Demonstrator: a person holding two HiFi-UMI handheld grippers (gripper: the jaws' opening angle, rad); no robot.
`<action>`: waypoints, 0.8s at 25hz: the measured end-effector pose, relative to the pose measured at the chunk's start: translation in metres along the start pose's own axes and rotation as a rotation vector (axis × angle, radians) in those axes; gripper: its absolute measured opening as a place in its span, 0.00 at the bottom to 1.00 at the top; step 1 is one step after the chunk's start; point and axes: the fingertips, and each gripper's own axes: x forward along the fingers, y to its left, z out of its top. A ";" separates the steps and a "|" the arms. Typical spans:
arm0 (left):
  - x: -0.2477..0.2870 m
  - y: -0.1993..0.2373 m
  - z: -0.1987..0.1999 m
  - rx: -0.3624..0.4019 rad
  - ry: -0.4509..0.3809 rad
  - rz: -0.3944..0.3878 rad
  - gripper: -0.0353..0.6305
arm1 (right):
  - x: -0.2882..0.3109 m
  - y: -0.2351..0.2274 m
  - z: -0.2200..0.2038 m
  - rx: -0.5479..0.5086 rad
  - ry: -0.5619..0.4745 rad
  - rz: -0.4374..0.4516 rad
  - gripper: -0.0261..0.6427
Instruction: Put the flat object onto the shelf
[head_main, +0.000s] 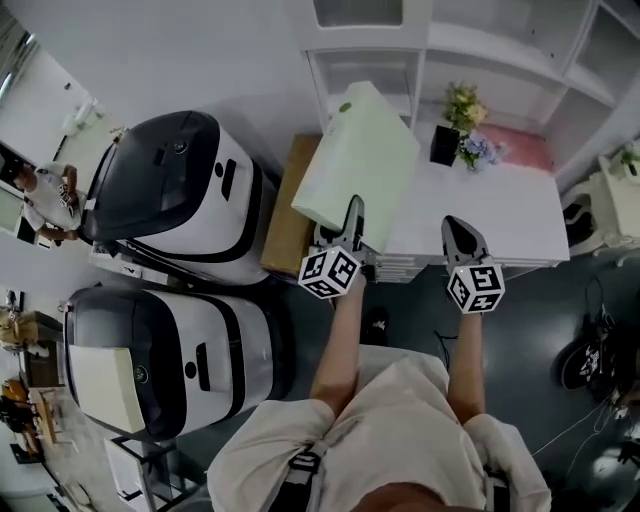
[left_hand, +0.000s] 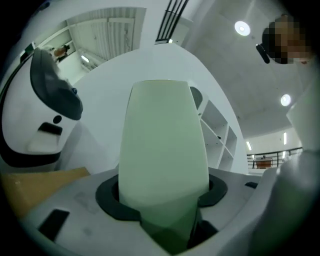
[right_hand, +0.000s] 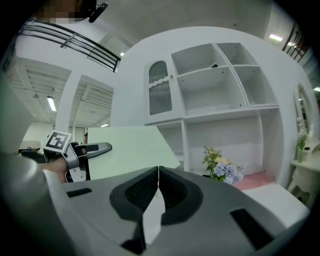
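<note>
A pale green flat board (head_main: 358, 160) is held tilted in the air, its far end toward the white shelf unit (head_main: 420, 60). My left gripper (head_main: 352, 222) is shut on the board's near edge; in the left gripper view the green flat board (left_hand: 162, 150) fills the space between the jaws. My right gripper (head_main: 458, 232) hovers to the right over the white counter (head_main: 500, 215), jaws shut with nothing between them. The right gripper view shows the green board (right_hand: 127, 150) at left and the open white shelf unit (right_hand: 220, 85) ahead.
A vase of flowers (head_main: 462, 125) stands at the counter's back, the flowers (right_hand: 222, 167) also in the right gripper view. A pink mat (head_main: 520, 148) lies beside it. A brown cardboard box (head_main: 285, 205) sits left of the counter. Two large black-and-white machines (head_main: 175, 190) stand on the left.
</note>
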 end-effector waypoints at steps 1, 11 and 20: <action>0.011 0.004 -0.002 -0.039 0.001 0.000 0.44 | 0.007 -0.005 0.002 -0.001 0.000 -0.003 0.14; 0.096 0.053 -0.017 -0.424 -0.019 -0.006 0.44 | 0.079 -0.030 0.015 -0.003 0.003 -0.007 0.14; 0.102 0.085 -0.041 -0.748 -0.073 0.014 0.44 | 0.095 -0.032 -0.015 0.019 0.079 -0.027 0.14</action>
